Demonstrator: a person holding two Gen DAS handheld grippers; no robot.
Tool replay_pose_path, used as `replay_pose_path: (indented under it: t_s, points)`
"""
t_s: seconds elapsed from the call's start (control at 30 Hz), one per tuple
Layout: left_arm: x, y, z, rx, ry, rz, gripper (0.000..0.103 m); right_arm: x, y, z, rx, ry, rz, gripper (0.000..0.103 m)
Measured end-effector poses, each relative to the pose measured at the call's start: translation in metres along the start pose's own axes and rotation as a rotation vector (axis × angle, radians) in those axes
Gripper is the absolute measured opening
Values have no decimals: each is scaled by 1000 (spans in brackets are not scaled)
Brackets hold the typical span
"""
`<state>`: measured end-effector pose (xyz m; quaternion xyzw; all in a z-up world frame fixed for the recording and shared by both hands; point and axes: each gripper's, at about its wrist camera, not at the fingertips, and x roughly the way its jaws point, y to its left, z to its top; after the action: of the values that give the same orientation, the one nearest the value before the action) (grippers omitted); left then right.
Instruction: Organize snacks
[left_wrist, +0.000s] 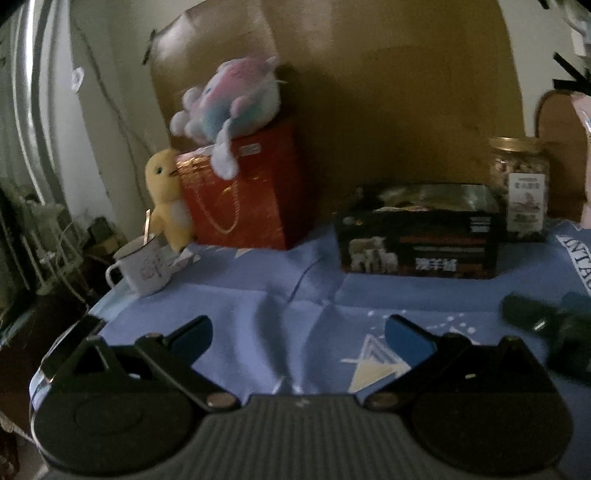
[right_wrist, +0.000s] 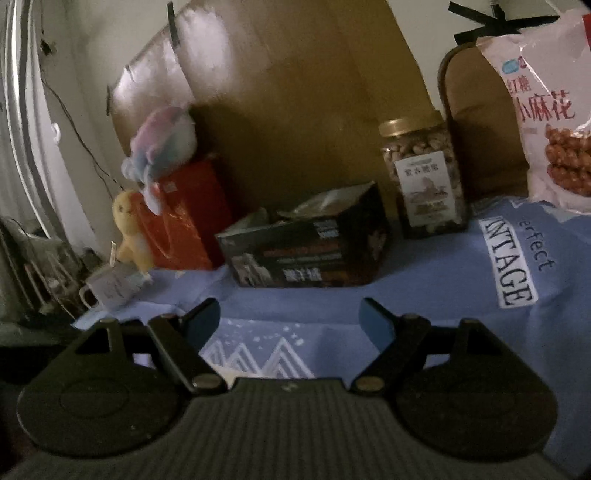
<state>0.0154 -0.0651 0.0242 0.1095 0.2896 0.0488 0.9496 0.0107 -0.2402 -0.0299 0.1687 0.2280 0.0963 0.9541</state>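
A black open-topped snack box (left_wrist: 419, 230) (right_wrist: 306, 245) holding packets stands on the blue cloth. Behind it to the right is a clear nut jar (left_wrist: 521, 188) (right_wrist: 423, 177) with a gold lid. A pink snack bag (right_wrist: 550, 110) stands upright at the far right of the right wrist view. My left gripper (left_wrist: 299, 338) is open above the cloth, nothing between its fingers. My right gripper (right_wrist: 290, 321) is open too, short of the box. The right gripper's dark body (left_wrist: 546, 332) shows at the left wrist view's right edge.
A red gift bag (left_wrist: 243, 192) (right_wrist: 184, 218) with a pastel plush (left_wrist: 229, 99) on top stands at the back left, a yellow plush (left_wrist: 166, 195) and a white mug (left_wrist: 142, 267) beside it. Brown cardboard (left_wrist: 369, 92) backs the table. The table edge drops off left.
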Motion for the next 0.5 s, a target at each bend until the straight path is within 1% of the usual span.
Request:
replay_pose_path:
  t_s: [0.1, 0.23, 0.37, 0.43, 0.5]
  points:
    - [0, -2, -1, 23, -7, -4, 103, 6, -4, -3, 39, 42, 27, 85]
    - [6, 10, -1, -10, 3, -50, 103, 9, -5, -9, 21, 54, 2, 85]
    - [10, 30, -8, -23, 6, -73, 103, 11, -8, -12, 11, 62, 8, 85]
    - [12, 43, -13, -23, 6, -81, 103, 13, -10, -13, 27, 71, 28, 85]
    - [15, 55, -17, -23, 0, -69, 103, 15, -11, -14, 31, 79, 33, 85]
